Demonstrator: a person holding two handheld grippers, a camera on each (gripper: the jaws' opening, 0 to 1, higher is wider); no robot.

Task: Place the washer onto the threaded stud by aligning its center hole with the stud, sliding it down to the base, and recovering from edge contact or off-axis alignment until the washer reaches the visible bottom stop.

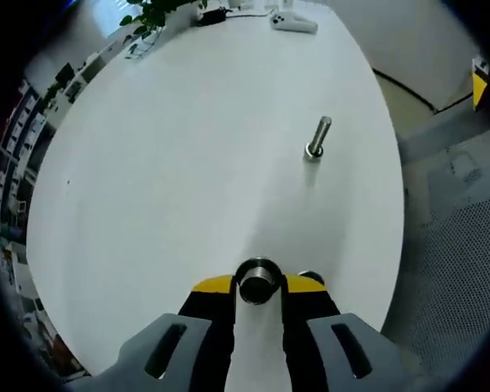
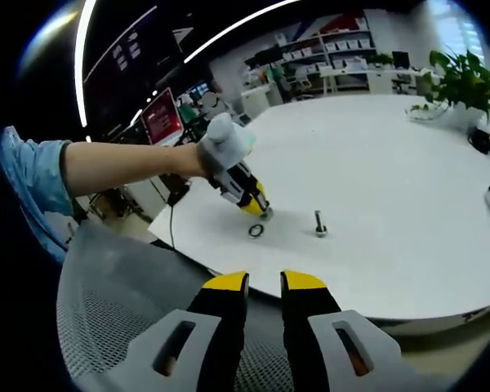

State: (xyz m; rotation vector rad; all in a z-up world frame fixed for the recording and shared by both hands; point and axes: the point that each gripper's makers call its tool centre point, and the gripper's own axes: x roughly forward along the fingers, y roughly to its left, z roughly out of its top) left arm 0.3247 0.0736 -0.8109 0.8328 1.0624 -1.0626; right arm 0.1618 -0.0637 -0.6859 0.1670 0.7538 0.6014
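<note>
On the round white table (image 1: 188, 163) a threaded stud (image 1: 317, 139) stands upright on its wider base, and it also appears in the right gripper view as the stud (image 2: 319, 223). My left gripper (image 1: 257, 286) is shut on a metal washer (image 1: 257, 280), held low over the table well short of the stud. The right gripper view catches the left gripper (image 2: 265, 214) in a person's hand, left of the stud. A second dark ring (image 2: 256, 231) lies on the table just below its tip. My right gripper (image 2: 265, 282) hangs off the table's edge, jaws a narrow gap apart, holding nothing.
A grey mesh chair (image 2: 122, 318) sits under my right gripper at the table's edge. At the far side of the table are a white controller (image 1: 294, 21), a black cable and a potted plant (image 2: 465, 82). Shelves and screens line the room behind.
</note>
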